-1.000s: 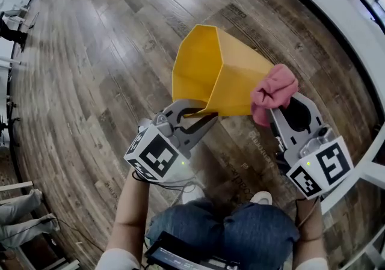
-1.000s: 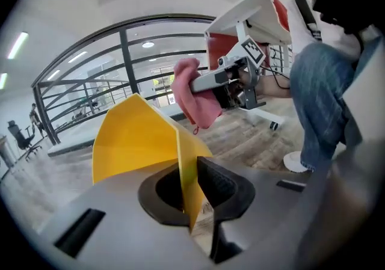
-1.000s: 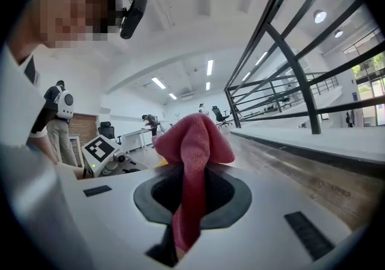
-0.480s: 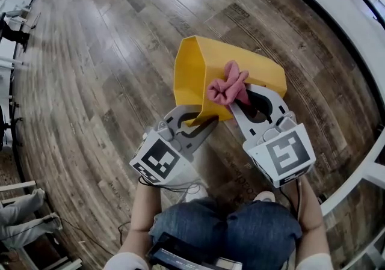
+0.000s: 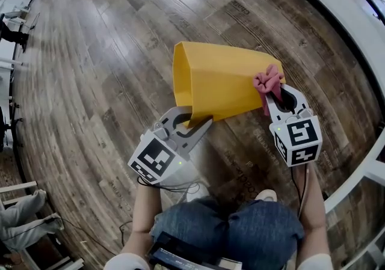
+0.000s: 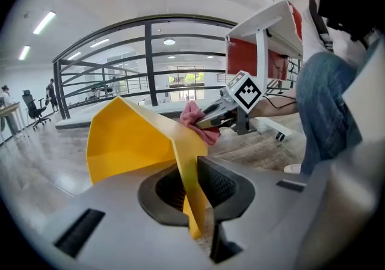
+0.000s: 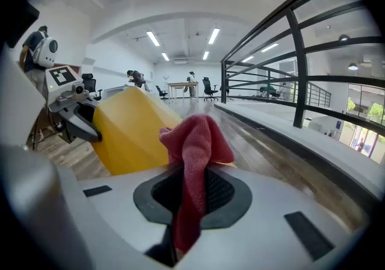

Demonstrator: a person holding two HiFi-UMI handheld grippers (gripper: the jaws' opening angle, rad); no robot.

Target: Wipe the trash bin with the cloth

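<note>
Left gripper [image 5: 194,124] is closed narrowly on the near rim edge of the trash bin [image 5: 225,82], its thin wall pinched between the jaws, and the bin is held on its side above the floor [image 5: 108,52]. Right gripper [image 5: 278,99] is clamped on the cloth [image 5: 267,80], which is laid against the outer wall at the base-end corner. Wiping is judged under way, with much of the outside and the inside left. The bin is noted as smooth, stiff yellow plastic, faceted and tapering to the base; the cloth as soft, bunched pink fabric; the floor as dark wood-grain planks.
</note>
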